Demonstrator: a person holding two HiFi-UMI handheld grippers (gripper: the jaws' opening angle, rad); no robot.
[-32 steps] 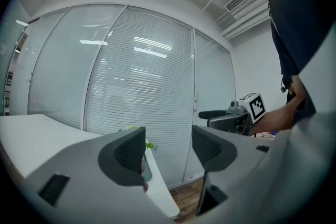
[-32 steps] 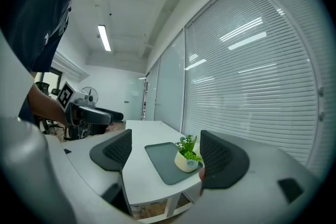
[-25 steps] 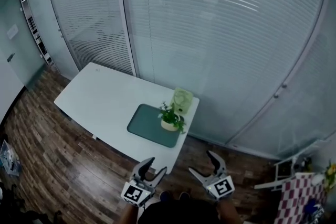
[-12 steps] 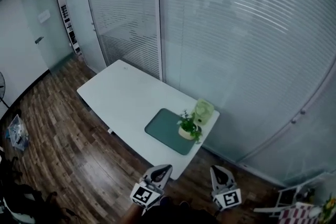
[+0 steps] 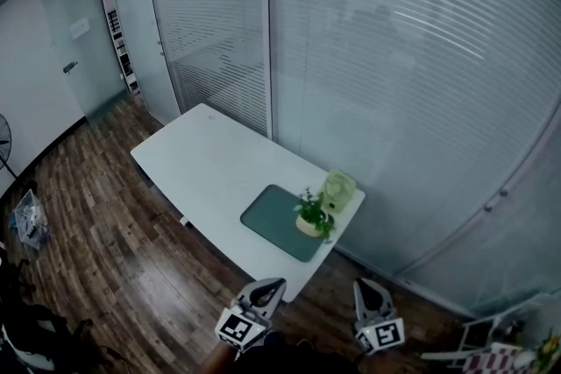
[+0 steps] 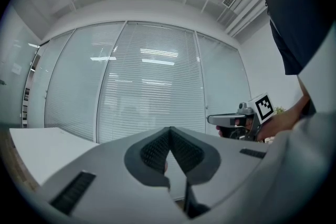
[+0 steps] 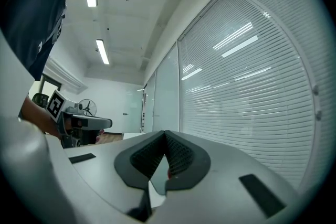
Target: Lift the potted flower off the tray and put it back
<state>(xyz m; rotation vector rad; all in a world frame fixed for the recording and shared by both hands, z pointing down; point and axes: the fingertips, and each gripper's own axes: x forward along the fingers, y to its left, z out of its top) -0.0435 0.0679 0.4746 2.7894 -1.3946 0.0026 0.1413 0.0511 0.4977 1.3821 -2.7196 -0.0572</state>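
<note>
A small potted flower (image 5: 312, 215) with green leaves in a cream pot stands on the right part of a dark green tray (image 5: 273, 219), near the right end of a white table (image 5: 210, 162). Both grippers hang at the bottom of the head view, well short of the table and apart from the pot. My left gripper (image 5: 271, 288) is shut with nothing in it, and my right gripper (image 5: 372, 291) is shut and empty too. In the left gripper view the jaws (image 6: 169, 136) meet and point at the glass wall; the right gripper's jaws (image 7: 165, 139) also meet.
A pale green round object (image 5: 338, 189) stands on the table just behind the tray. A glass partition with blinds (image 5: 394, 83) runs behind the table. Wooden floor (image 5: 114, 223) lies to the left. A fan (image 5: 4, 140) stands at the far left edge.
Both grippers went from wide open to shut, empty. The head view swung, so the table and tray now sit further right and lower in the picture.
</note>
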